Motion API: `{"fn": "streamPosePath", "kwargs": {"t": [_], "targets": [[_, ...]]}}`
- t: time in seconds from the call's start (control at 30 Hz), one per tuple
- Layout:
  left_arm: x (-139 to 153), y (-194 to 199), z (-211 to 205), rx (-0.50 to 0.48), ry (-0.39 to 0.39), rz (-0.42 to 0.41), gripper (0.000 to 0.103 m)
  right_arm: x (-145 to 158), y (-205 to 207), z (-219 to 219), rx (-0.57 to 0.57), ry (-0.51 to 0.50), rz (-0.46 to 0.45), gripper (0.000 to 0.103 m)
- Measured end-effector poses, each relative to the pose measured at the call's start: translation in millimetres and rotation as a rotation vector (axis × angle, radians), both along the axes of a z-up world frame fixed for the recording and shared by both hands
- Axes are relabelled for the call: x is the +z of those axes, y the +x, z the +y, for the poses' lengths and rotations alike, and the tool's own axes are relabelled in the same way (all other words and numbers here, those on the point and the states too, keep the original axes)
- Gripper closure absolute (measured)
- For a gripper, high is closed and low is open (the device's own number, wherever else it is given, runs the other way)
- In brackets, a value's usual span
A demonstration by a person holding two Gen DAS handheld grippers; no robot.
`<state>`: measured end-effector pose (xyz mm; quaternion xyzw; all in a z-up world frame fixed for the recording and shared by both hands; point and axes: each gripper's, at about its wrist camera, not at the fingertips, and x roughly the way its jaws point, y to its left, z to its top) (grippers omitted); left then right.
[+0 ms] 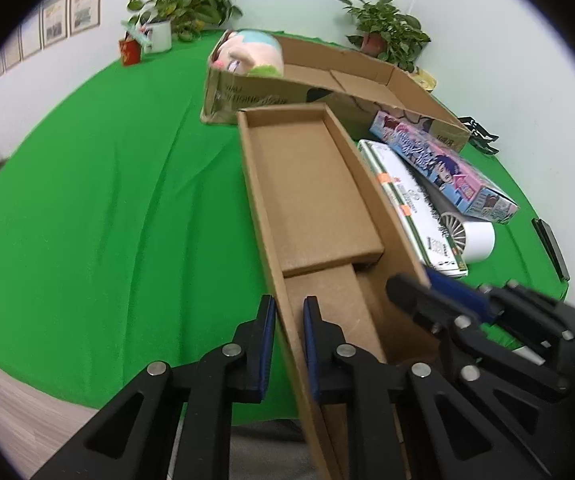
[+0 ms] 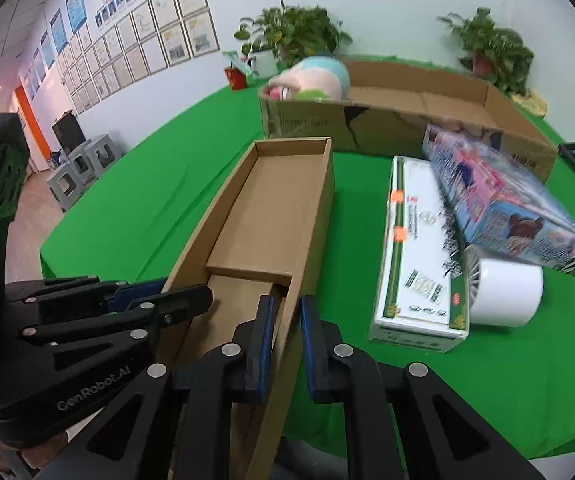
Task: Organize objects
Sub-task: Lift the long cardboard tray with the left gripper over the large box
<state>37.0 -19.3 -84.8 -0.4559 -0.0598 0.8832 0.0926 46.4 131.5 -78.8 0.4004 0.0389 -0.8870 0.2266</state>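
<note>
**Operator:** Left wrist view showed my left gripper [image 1: 289, 336] clamped on the near left wall of the long open cardboard tray [image 1: 311, 184], one pad outside and one inside. In the right wrist view, my right gripper [image 2: 285, 332] was pinched the same way on the tray's right wall. Both sets of fingers were closed on cardboard, nothing else between them.

**Assistant:** Where did the tray sit?

**Operator:** On the green tablecloth [image 1: 107, 208], its near end at my grippers and its far end pointing at the big cardboard box [image 2: 407, 120], which already held a plush toy [image 2: 315, 78] in its left corner. To the tray's right lay a white and green carton [image 2: 419, 248], with a pink and blue illustrated box [image 2: 503, 204] leaning across it and a white roll [image 2: 507, 292] just beside them.

**Assistant:** How would you have handled the step well?

**Operator:** My judgement was that both hands had to travel together, level and at one pace, because thin walls buckle if the grips pull apart or twist. I'd have kept the tray's right side clear of the carton and aimed for the box's free right portion, beside the plush toy. Beyond stood two potted plants [image 2: 295, 32], against the wall.
</note>
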Motion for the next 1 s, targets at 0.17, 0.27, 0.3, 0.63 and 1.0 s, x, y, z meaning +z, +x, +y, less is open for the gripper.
{"fn": "streamPosePath", "kwargs": {"t": [0.17, 0.27, 0.3, 0.63, 1.0], "targets": [[26.6, -4.3, 7.2, 0.000, -0.002, 0.078, 0.091, 32.2, 5.0, 5.5, -0.033, -0.033, 0.134, 0.092], [45.9, -9.7, 14.6, -0.005, -0.033, 0.149, 0.092, 43.0, 2.2, 9.4, -0.052, -0.024, 0.175, 0.092], [53.1, -11.7, 17.6, -0.009, -0.035, 0.172, 0.091, 45.3, 0.4, 11.7, -0.060, -0.023, 0.180, 0.092], [97.5, -40.7, 58.5, -0.088, -0.046, 0.302, 0.092, 90.0, -15.8, 53.6, -0.179, -0.034, 0.275, 0.093], [130.8, -70.1, 86.7, -0.145, -0.050, 0.383, 0.092, 138.8, -40.1, 89.5, -0.265, -0.051, 0.351, 0.093]]}}
